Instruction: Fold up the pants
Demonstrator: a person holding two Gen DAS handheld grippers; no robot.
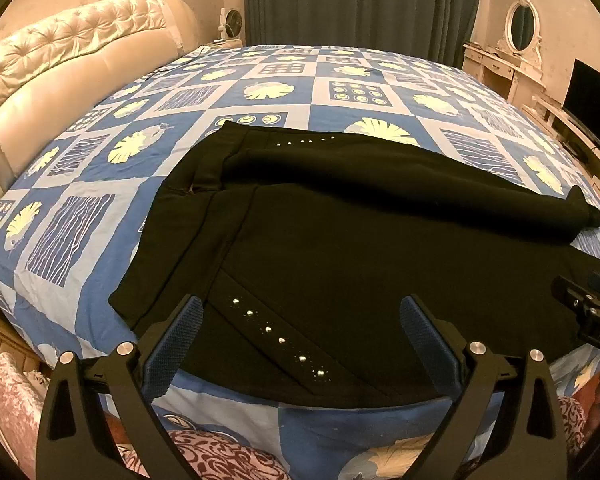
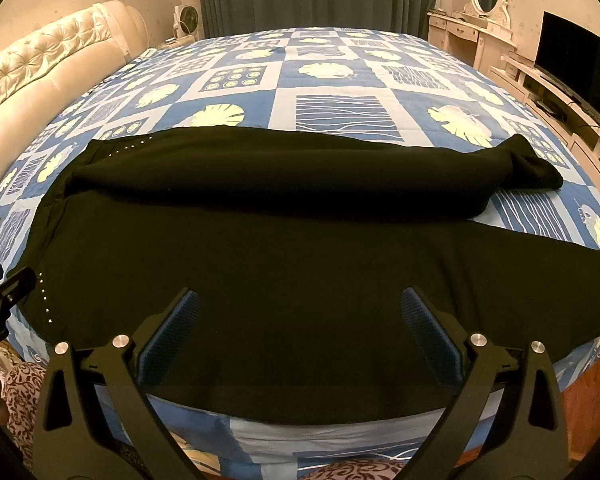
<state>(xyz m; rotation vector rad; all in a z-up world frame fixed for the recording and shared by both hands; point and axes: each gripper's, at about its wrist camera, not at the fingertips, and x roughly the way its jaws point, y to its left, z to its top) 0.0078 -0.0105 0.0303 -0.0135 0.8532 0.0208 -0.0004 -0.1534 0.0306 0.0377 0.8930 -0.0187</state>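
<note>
A pair of black fabric pants point(image 1: 340, 240) with rows of small silver studs point(image 1: 278, 338) lies spread flat across a bed covered in a blue-and-white patchwork leaf-print bedspread point(image 1: 100, 200). The waist points toward the cream tufted headboard point(image 1: 60, 60) and the legs run rightward. The left tongs point(image 1: 300, 316) hang apart just above the near hip, by the studs. The right tongs point(image 2: 300, 308) also stand apart, over the near leg point(image 2: 380, 280), gripping nothing.
</note>
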